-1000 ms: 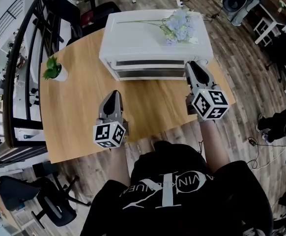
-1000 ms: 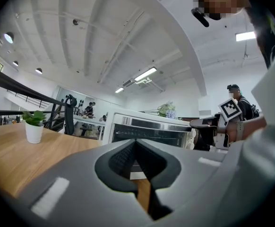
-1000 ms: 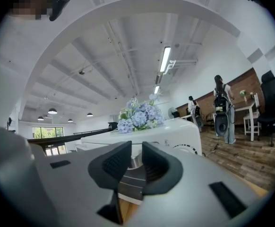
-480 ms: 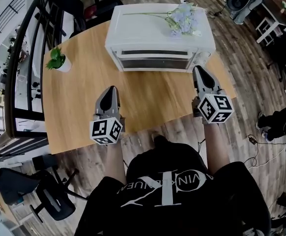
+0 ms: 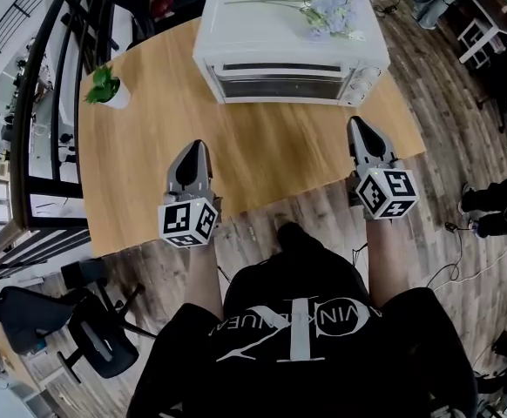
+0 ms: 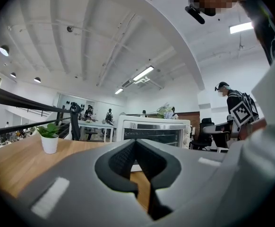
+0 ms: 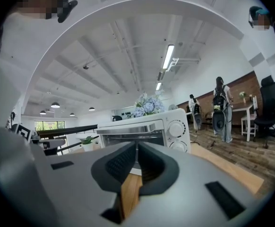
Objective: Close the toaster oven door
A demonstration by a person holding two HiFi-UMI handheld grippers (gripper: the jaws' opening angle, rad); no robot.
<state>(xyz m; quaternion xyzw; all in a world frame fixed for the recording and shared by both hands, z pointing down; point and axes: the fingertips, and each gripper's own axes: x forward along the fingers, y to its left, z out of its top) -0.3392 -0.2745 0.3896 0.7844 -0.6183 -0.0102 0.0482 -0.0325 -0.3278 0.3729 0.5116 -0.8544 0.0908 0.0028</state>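
**Toaster oven door looks shut already**

The toaster oven (image 5: 290,46) sits at the far side of the counter (image 5: 149,172). Its door (image 5: 280,84) faces the person, long axis running left to right. In both gripper views the door reads upright and flush, so I'd call it closed. Both grippers hang on the near side of the oven, apart from it and pointing at it. The right gripper (image 5: 358,124) is nearer, just off the knob end, and the left gripper (image 5: 192,146) is further out. Jaws on both are pressed together, nothing between. There's a potted plant (image 5: 107,91) left of the oven and flowers (image 5: 332,11) lying on top. Plain wood counter, open office, plank floor (image 5: 463,120)
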